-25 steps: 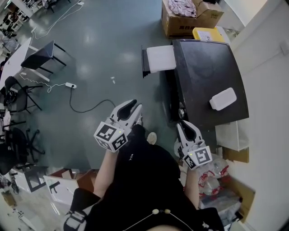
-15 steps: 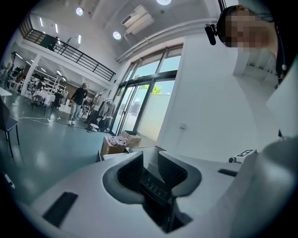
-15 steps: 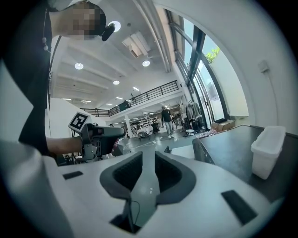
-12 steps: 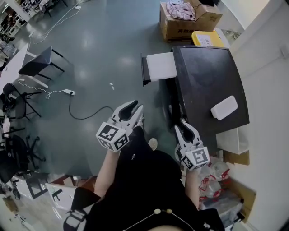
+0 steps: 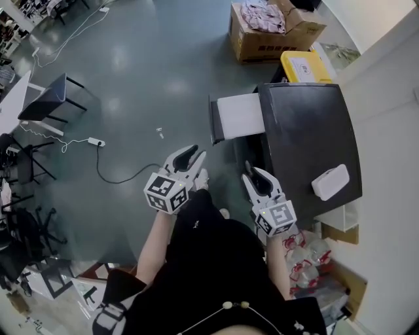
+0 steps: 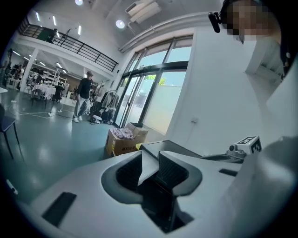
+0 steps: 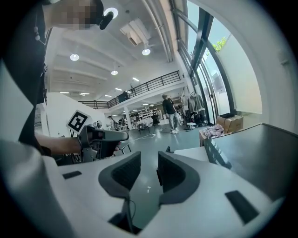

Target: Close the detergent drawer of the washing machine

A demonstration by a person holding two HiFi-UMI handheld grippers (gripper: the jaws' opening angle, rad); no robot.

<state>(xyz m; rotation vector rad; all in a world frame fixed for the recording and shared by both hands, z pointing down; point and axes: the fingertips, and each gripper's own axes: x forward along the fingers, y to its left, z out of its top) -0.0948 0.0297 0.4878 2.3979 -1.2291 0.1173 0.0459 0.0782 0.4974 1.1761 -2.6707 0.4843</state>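
The left gripper [image 5: 186,163] hangs over the floor [image 5: 131,72] with its jaws partly apart and nothing in them. The right gripper [image 5: 256,177], just beside the front edge of the washing machine [image 5: 308,131], is empty too, and its jaws have just been opening.

The detergent drawer [image 5: 239,116] stands pulled out from the far end of the machine's front, ahead of both grippers and touched by neither. Its inside looks plain white; what it holds cannot be told. Past the machine's far corner a cardboard box [image 5: 262,39] lies open with crumpled cloth [image 5: 262,13] in it, and a yellow bin [image 5: 304,65] sits beside it.

Only the head view shows the white box [image 5: 330,181] at the right edge of the machine's top and the power strip [image 5: 95,141] on the floor. Only the gripper views show a person [image 6: 85,95] standing far off near the glass doors [image 6: 139,100].
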